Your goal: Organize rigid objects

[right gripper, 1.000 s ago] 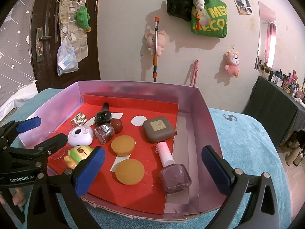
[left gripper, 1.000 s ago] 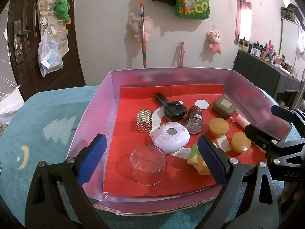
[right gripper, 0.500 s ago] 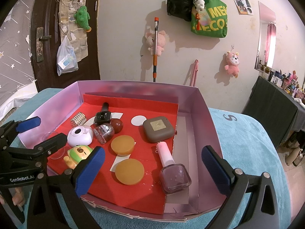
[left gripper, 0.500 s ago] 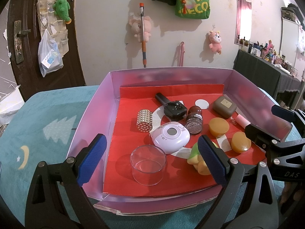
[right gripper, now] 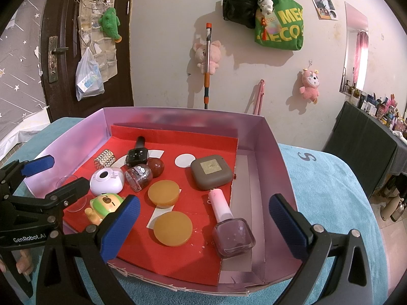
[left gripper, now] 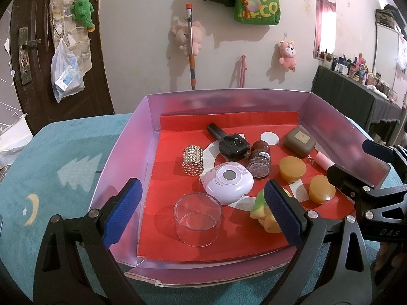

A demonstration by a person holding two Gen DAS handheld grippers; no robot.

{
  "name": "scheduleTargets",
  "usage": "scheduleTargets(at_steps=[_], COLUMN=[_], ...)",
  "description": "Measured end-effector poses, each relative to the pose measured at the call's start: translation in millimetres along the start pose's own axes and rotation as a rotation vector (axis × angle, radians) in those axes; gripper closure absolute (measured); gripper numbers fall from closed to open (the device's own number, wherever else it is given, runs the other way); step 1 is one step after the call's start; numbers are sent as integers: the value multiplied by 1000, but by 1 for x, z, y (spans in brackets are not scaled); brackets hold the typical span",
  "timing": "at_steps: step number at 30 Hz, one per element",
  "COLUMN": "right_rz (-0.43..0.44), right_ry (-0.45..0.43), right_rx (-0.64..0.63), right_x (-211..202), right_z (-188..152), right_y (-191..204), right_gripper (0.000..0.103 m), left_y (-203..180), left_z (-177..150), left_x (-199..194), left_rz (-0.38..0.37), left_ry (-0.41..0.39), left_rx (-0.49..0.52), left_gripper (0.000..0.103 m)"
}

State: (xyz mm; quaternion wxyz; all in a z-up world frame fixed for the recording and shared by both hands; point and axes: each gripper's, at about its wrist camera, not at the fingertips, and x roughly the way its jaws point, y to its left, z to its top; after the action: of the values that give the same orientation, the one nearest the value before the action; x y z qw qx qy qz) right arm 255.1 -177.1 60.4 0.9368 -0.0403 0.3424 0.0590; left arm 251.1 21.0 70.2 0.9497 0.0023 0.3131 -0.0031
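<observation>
Tray (left gripper: 119,157) left strip bare; glass cup (left gripper: 197,222) blocks near centre; right half crowded; nail polish bottle (right gripper: 230,225) apparently overlaps bare right lane.

Both tools are black plastic frames with triangular cut-outs and silver pivot screws. The left gripper (left gripper: 203,214) carries ribbed blue pads (left gripper: 123,214) on its fingers; the right gripper (right gripper: 203,228) matches, blue pads (right gripper: 119,228) too. White lettering reads "GenRobot.AI" on one body, "DAS" on the other.

Ahead of the gripper, a green bag (right gripper: 279,23), pink plush toys (right gripper: 206,54) and a mop (right gripper: 207,66) are hanging on the wall; a dark door (right gripper: 61,48) is standing far left.
</observation>
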Motion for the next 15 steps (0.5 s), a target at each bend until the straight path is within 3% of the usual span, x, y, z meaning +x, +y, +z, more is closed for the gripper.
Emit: scheduleTargets(at_steps=[15], right_rz=[0], right_ry=[-1], right_rx=[-1], right_x=[0], right_z=[0], right_y=[0], right_gripper=[0], left_y=[1], left_z=[0], left_x=[1], left_rz=[-6], left_ry=[2], left_rx=[1], left_gripper=[5])
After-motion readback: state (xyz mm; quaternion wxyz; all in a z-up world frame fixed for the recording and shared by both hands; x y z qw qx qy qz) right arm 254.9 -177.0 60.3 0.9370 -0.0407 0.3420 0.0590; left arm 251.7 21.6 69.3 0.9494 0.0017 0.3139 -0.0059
